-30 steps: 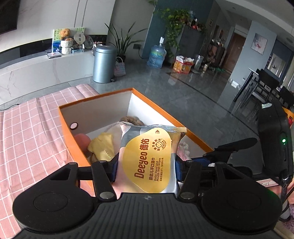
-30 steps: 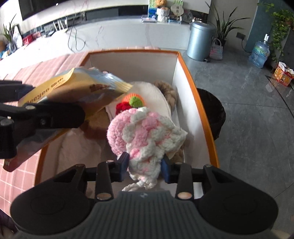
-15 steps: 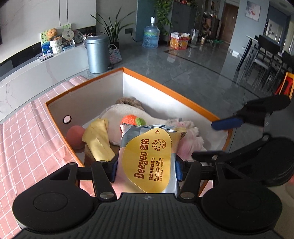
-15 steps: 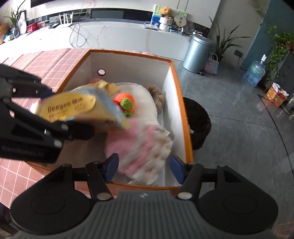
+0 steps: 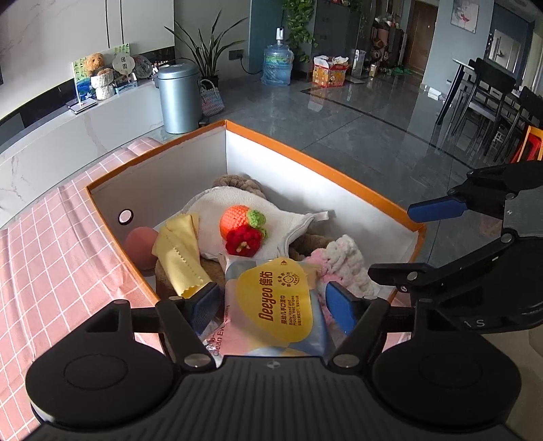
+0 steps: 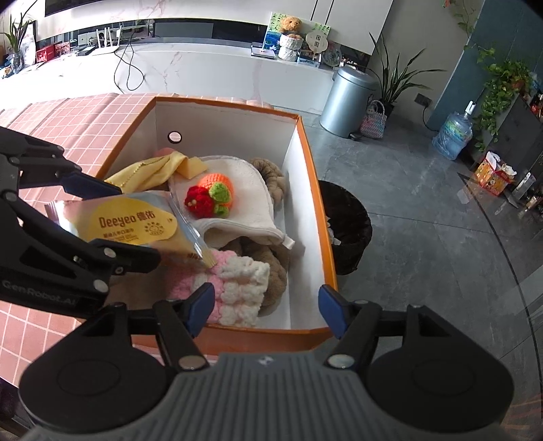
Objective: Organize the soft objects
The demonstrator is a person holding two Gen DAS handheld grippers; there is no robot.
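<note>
Over the orange box [image 5: 325,163], the left gripper [image 5: 273,305] is spread around a glossy yellow-and-silver wipes pack [image 5: 281,305], seemingly no longer pinching it. The right gripper [image 6: 264,310] gapes empty above the pink-and-white knit [image 6: 234,285].

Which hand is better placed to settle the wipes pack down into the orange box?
Left. The left tongs stand open around the wipes pack, already above the orange box. The right tongs are open and empty near its corner.

home living and dining area | grey tiled floor [image 5: 356,122] | steel pedal bin [image 5: 178,98] on floor, potted plant [image 5: 210,54] behind bin, water jug [image 5: 277,64] right of bin | dining chairs [image 5: 492,101] far right of bin | teddy bear [image 6: 290,23] on marble ledge left of bin
</note>
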